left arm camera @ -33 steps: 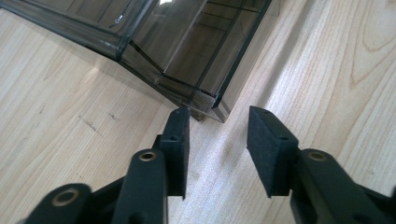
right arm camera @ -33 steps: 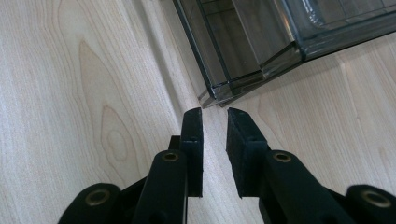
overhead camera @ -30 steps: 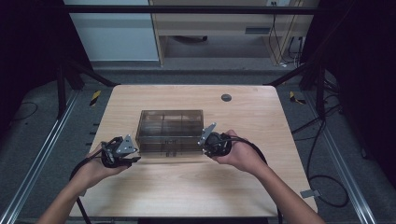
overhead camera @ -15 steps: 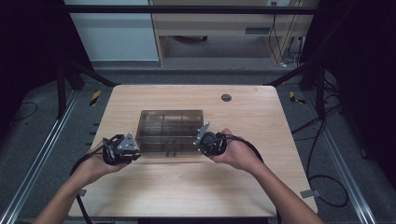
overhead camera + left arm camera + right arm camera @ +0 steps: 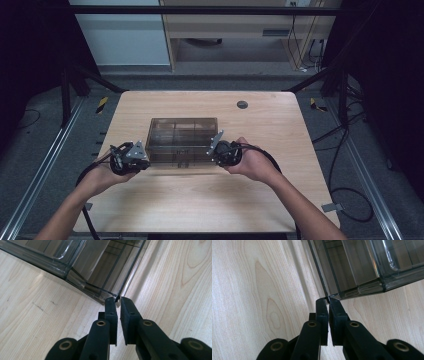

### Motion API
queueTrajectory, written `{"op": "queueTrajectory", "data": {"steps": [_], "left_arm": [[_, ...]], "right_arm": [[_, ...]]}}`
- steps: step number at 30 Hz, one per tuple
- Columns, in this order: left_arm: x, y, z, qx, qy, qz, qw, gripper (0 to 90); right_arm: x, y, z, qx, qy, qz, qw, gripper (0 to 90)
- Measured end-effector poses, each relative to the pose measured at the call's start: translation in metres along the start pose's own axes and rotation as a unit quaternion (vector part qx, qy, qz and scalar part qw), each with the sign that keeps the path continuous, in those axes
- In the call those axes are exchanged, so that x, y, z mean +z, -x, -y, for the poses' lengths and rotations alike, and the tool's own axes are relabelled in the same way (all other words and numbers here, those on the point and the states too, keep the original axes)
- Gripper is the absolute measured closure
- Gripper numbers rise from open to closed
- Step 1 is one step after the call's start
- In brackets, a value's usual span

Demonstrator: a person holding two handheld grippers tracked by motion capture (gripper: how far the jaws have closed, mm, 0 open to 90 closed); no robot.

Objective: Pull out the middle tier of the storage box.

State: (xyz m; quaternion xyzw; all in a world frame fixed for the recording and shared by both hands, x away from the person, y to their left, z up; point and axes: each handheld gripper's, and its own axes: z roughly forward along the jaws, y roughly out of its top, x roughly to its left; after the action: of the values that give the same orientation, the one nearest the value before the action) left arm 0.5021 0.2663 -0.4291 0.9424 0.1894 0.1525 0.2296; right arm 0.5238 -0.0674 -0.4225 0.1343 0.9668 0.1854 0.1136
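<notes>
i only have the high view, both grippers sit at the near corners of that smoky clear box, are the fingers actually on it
Observer: Yes on the left. In the left gripper view the left gripper has just been closing, and its fingers pinch the thin lid edge at the corner of the box.
Operator: and the right one
Observer: Same there. The right gripper has narrowed to a slit, with the corner of the lid edge caught at the tips of its fingers.
Operator: is the box lifted yet
Observer: No. Both gripper views show its base flat on the wooden table.
</notes>
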Motion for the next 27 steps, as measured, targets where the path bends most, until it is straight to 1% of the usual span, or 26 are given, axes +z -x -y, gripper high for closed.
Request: {"op": "queueTrajectory", "data": {"steps": [2, 6, 7, 8, 9, 13, 17, 22, 27], "left_arm": [[0.000, 0.000, 0.001, -0.001, 0.004, 0.002, 1.0000, 84.2], [-0.001, 0.002, 0.001, 0.004, 0.002, 0.004, 1.0000, 84.3], [-0.002, 0.002, 0.001, 0.006, 0.001, 0.004, 1.0000, 84.4], [-0.002, 0.004, 0.001, 0.005, 0.001, 0.004, 1.0000, 84.4], [-0.003, 0.004, 0.002, 0.009, -0.001, 0.003, 1.0000, 84.4], [-0.003, 0.008, 0.003, 0.008, 0.003, 0.003, 1.0000, 84.5], [-0.005, 0.013, 0.004, 0.014, -0.001, 0.002, 0.9999, 84.5], [-0.007, 0.018, 0.005, 0.013, 0.000, 0.003, 0.9999, 84.7], [-0.010, 0.023, 0.007, 0.016, -0.003, 0.000, 0.9999, 84.6]], "right_arm": [[0.000, 0.000, 0.000, 0.000, 0.000, 0.000, 1.0000, 87.1], [-0.001, -0.003, 0.000, -0.003, -0.001, -0.002, 1.0000, 87.2], [-0.001, -0.003, 0.001, -0.007, -0.002, -0.003, 1.0000, 87.3], [-0.002, -0.005, 0.001, -0.005, -0.002, -0.003, 1.0000, 87.3], [-0.002, -0.005, 0.001, -0.007, -0.003, -0.003, 1.0000, 87.3], [-0.004, -0.010, 0.002, -0.010, -0.004, -0.004, 0.9999, 87.5], [-0.005, -0.014, 0.003, -0.012, -0.005, -0.002, 0.9999, 87.6], [-0.007, -0.020, 0.004, -0.012, -0.004, -0.002, 0.9999, 87.6], [-0.009, -0.026, 0.005, -0.019, -0.005, -0.003, 0.9998, 87.7]]}}
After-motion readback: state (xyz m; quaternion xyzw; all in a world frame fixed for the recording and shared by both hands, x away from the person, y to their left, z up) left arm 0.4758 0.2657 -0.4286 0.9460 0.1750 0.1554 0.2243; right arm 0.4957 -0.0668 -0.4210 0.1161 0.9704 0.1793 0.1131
